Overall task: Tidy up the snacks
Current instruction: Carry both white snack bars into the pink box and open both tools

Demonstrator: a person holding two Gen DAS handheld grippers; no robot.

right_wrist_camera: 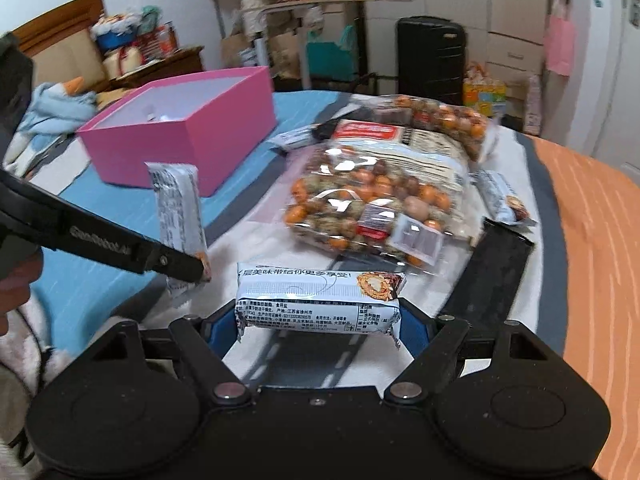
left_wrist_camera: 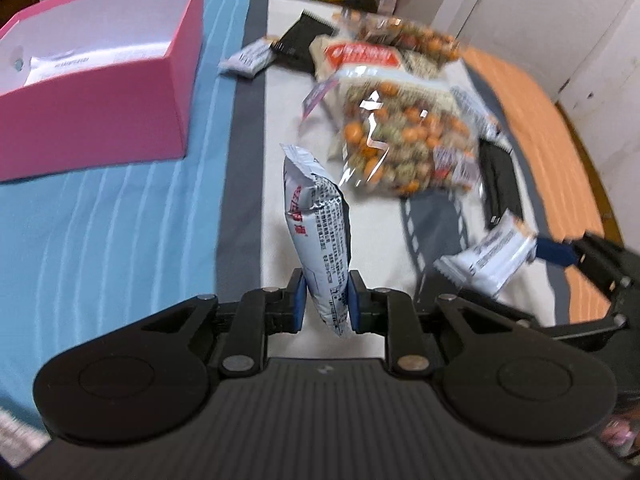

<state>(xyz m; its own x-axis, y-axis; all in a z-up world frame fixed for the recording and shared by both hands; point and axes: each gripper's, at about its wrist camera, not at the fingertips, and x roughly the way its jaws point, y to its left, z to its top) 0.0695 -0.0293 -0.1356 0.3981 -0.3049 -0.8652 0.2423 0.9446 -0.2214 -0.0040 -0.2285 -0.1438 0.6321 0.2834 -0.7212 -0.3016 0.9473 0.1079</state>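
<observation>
My left gripper (left_wrist_camera: 327,300) is clamped on a silver-white foil snack bar wrapper printed with small black text (left_wrist_camera: 316,236). The blue pads press its two flat faces near the lower end, and the bar stands nearly upright above the bed cover (left_wrist_camera: 120,240). My right gripper (right_wrist_camera: 318,322) holds a second silver-white foil snack bar (right_wrist_camera: 318,306) crosswise. Its jaws stand wide, with one blue pad against each short end of the wrapper, and the bar is clear of the cover.

Container 1: an open-topped pink rectangular cardboard box with a white interior (left_wrist_camera: 132,96), resting on the blue striped part of the cover, left of the snack pile. From the left wrist view I see one silver-white packet lying flat on its floor (left_wrist_camera: 60,66) against the far wall. The rest of the visible floor is bare white. From the right wrist view the near wall hides most of the interior.

Container 2: a clear plastic bag filled with orange and green coated nuts (left_wrist_camera: 400,136), lying on the pale centre panel of the cover. A second bag of the same kind (left_wrist_camera: 384,40) lies behind it, partly overlapped.

Loose items near the bags: further silver-white bars (left_wrist_camera: 248,58) and flat black foil packets (left_wrist_camera: 500,184), all outside the box.
</observation>
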